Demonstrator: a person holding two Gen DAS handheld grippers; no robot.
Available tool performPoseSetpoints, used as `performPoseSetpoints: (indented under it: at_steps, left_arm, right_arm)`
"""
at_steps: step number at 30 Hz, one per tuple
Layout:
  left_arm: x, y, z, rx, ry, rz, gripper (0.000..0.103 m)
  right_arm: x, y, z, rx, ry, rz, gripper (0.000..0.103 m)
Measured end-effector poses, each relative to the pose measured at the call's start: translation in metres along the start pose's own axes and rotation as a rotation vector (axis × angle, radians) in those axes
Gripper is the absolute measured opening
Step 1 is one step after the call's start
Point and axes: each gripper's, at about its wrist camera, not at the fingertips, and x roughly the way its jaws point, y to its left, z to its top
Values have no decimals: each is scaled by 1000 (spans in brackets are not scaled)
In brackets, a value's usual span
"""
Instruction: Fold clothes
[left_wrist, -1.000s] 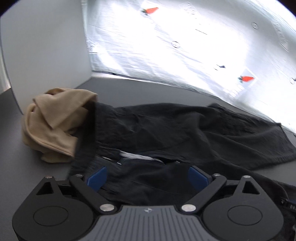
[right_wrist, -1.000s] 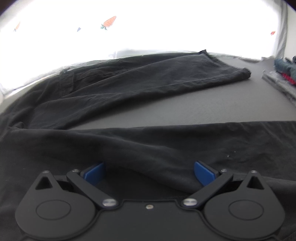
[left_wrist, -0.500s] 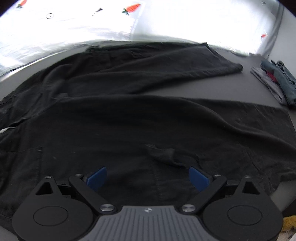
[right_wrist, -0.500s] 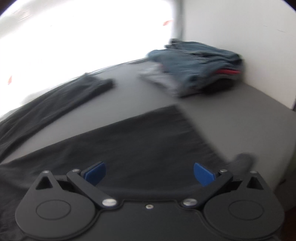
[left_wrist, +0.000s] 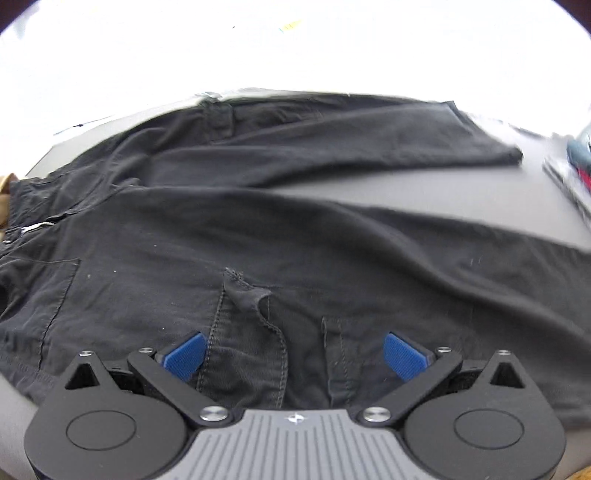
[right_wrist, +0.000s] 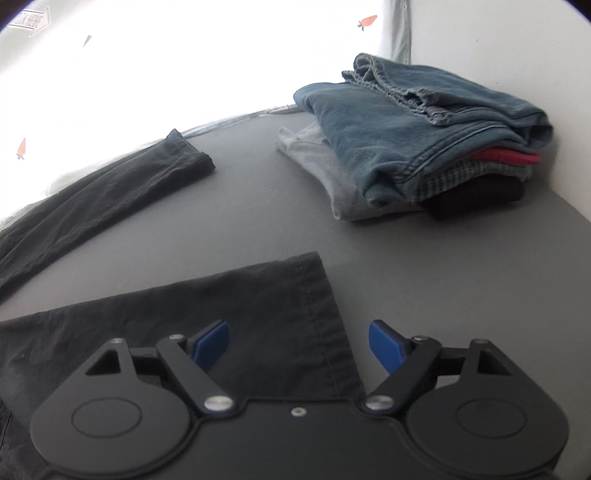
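Note:
Black trousers (left_wrist: 280, 229) lie spread on the grey table, legs apart and running to the right. My left gripper (left_wrist: 295, 354) is open and empty, low over the near leg's upper part by a rumpled pocket flap (left_wrist: 251, 295). In the right wrist view the near leg's hem (right_wrist: 295, 295) lies under my right gripper (right_wrist: 299, 343), which is open and empty. The far leg's hem (right_wrist: 184, 158) lies further back on the left.
A stack of folded clothes with blue jeans on top (right_wrist: 417, 125) sits at the back right by the white wall. Bare grey table (right_wrist: 258, 221) lies between the legs. A tan garment (left_wrist: 4, 192) peeks in at the far left. A bright curtain is behind.
The left gripper swung right from the waistband and tan garment to the near leg, then pulled back closer to it. The right gripper swung right to the near leg's hem.

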Motion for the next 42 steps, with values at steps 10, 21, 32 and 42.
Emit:
performPoseSetpoints:
  at_steps: [10, 21, 32, 42]
  left_arm:
    - [-14, -10, 11, -2, -58, 122, 102]
    - [-7, -30, 8, 37, 13, 116, 102]
    - [-6, -24, -1, -5, 28, 83, 102]
    - [-20, 59, -14, -395, -35, 11, 102]
  right_arm:
    - [42, 7, 26, -68, 67, 50, 47]
    - [-4, 22, 86, -231, -209, 34, 15]
    - [8, 17, 53, -176, -54, 12, 85]
    - [-27, 2, -18, 29, 34, 82, 103]
